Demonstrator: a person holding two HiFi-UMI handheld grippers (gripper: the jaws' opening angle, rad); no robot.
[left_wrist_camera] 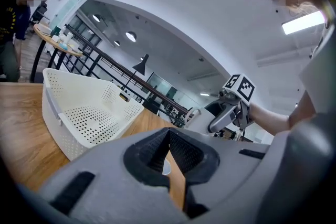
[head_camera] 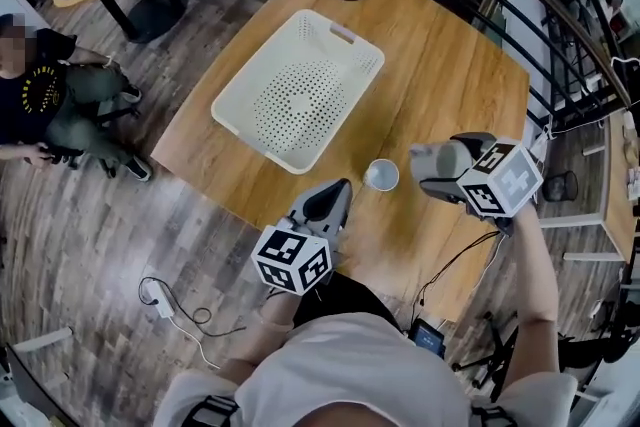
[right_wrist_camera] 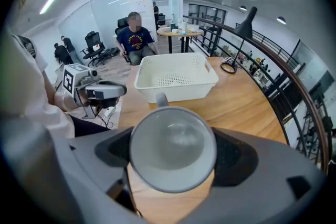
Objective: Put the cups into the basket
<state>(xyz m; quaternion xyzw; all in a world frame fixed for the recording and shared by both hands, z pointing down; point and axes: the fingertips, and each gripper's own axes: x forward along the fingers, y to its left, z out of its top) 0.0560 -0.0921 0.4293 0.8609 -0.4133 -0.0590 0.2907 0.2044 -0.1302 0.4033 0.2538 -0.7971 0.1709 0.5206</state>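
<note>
Right gripper view shows the right gripper [right_wrist_camera: 171,168] clamped around a grey mug [right_wrist_camera: 172,139], while the left gripper [left_wrist_camera: 168,136] sits closed and empty.

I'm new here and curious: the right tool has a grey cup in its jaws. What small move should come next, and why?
Probably carry the right gripper forward and to the left until it is over the basket. Its jaws are shut on the grey cup, and the basket lies empty further along the table, so the cup cannot be let go yet.
</note>
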